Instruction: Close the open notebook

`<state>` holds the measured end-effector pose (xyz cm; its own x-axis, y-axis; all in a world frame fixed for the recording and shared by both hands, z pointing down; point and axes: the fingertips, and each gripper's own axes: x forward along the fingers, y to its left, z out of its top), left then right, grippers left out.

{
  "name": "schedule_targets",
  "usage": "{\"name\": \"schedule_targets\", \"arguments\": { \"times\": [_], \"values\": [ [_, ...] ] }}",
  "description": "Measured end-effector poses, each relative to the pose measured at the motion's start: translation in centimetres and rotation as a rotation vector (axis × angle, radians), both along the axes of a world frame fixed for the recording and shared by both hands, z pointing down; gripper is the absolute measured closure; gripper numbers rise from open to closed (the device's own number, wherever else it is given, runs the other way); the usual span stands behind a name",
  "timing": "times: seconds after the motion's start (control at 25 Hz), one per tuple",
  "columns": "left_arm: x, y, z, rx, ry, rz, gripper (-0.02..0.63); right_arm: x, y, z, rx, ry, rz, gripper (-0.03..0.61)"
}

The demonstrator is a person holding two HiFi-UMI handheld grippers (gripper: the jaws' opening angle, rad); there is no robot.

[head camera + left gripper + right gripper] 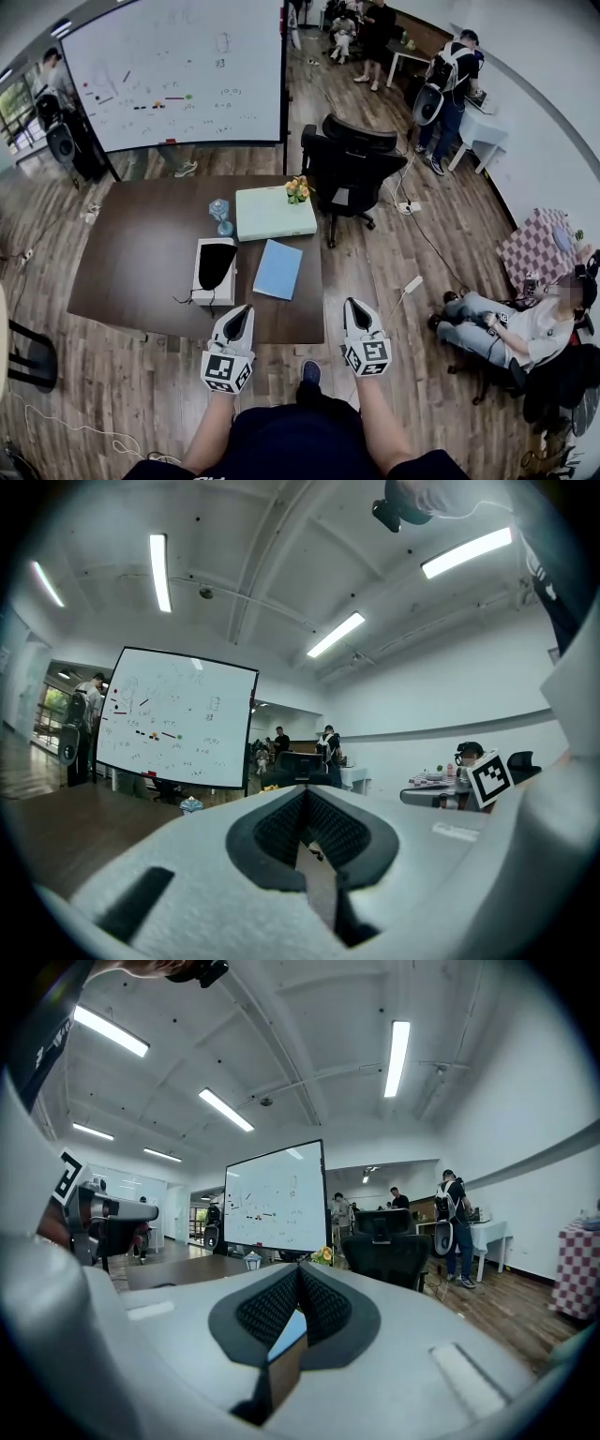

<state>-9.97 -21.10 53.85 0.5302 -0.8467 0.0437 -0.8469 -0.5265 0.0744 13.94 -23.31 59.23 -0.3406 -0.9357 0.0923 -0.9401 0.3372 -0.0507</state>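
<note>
From my remote seat I see the thin blue-covered notebook (278,269) lying flat on the dark brown wooden bench (141,253), near its front edge. It sits just beside a white box with a black object on it (215,270) and in front of a pale green flat box (274,213). Only a single blue cover shows, with no spread pages, so I judge the closing already done, though I cannot check the binding from here. My left tool (240,314) hangs over the bench's front edge and my right tool (354,306) just off its corner, both apart from the notebook. In its own view the left tool (305,794) has its ribbed pads pressed together on nothing, and the right tool (298,1269) is likewise closed and empty. As far as I can tell, nothing is left.
</note>
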Motion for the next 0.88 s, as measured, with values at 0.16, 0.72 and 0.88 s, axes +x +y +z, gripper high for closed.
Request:
{"name": "schedule_targets", "arguments": {
  "times": [0.16,0.72,0.88],
  "values": [
    [-0.1,0.3,-0.4,0.007,0.000,0.005,0.627,0.3,0.6,-0.2,-0.001,-0.001,0.011,0.574],
    [-0.8,0.4,-0.1,0.003,0.015,-0.007,0.627,-0.3,1.4,-0.9,0.007,0.033,-0.002,0.574],
    [-0.7,0.6,-0.2,0.003,0.019,-0.006,0.627,-0.3,1.6,-0.9,0.004,0.037,-0.008,0.574]
  ]
}}
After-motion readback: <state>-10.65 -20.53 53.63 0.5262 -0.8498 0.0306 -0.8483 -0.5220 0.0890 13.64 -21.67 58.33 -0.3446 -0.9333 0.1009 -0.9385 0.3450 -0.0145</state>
